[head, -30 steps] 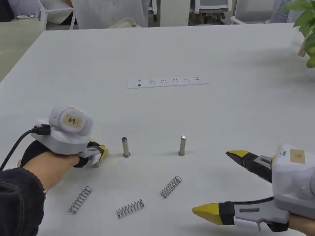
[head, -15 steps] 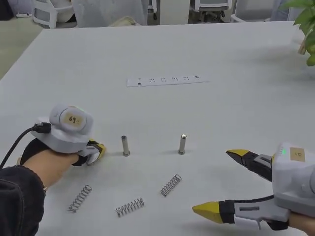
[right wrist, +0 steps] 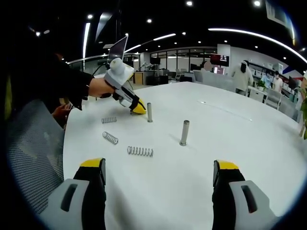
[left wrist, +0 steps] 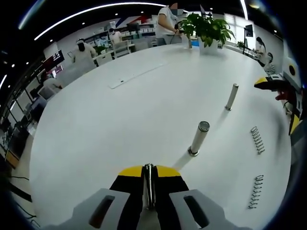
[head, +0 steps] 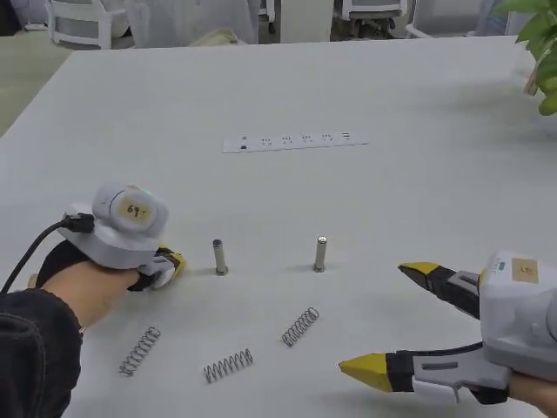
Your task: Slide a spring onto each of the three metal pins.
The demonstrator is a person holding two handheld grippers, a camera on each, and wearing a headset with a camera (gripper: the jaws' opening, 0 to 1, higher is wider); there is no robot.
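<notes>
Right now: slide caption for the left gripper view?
Left gripper shut on a held pin, facing near pin and far pin upright on the table, springs loose beside them.

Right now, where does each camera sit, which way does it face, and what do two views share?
Head view: above the white table, looking forward and down; dark sleeve, left gripper, right gripper show.
Left gripper view: low on the left gripper, looking along jaws shut on a slim silver metal pin.
Right gripper view: on the right gripper, facing three coiled wire springs; open jaws show.
Shared: both gripper views show two upright silver metal pins.
</notes>
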